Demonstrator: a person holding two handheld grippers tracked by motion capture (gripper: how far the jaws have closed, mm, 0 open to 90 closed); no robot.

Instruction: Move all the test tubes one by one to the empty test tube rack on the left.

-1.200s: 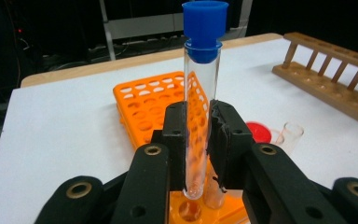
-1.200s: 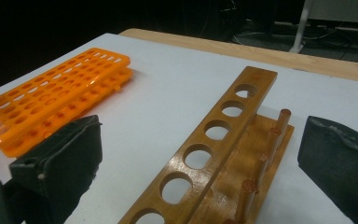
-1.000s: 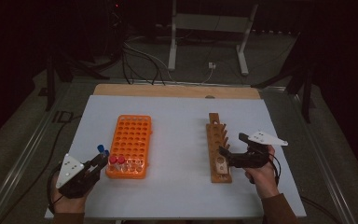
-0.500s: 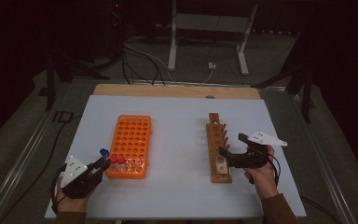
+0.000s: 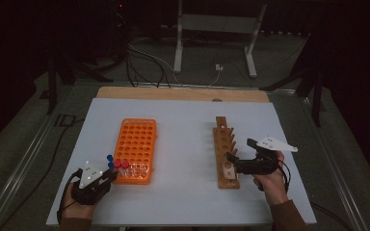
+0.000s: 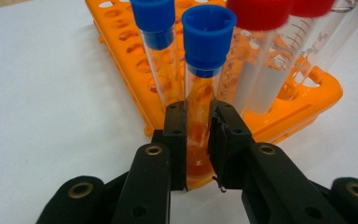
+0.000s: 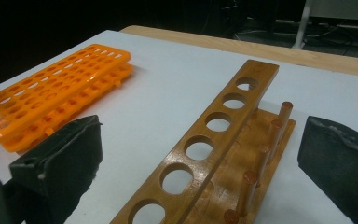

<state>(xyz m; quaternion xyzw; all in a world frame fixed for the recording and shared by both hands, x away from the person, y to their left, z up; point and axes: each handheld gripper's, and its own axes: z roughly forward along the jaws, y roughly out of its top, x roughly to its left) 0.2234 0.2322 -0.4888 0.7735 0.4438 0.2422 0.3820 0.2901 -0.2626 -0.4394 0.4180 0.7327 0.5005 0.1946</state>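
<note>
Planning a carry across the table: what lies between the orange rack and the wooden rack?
Bare white table lies between the orange rack and the wooden rack, seen in the high view.

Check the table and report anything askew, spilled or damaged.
Nothing spilled or askew. One oddity: the black pad on one jaw of the left gripper, clamped on a blue-capped clear tube at the orange plastic rack, looks frayed.

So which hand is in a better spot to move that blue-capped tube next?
Left, probably. The left hand-held gripper is already shut on the blue-capped tube at the orange rack. The right hand-held gripper is open beside the wooden rack, holding nothing.
</note>
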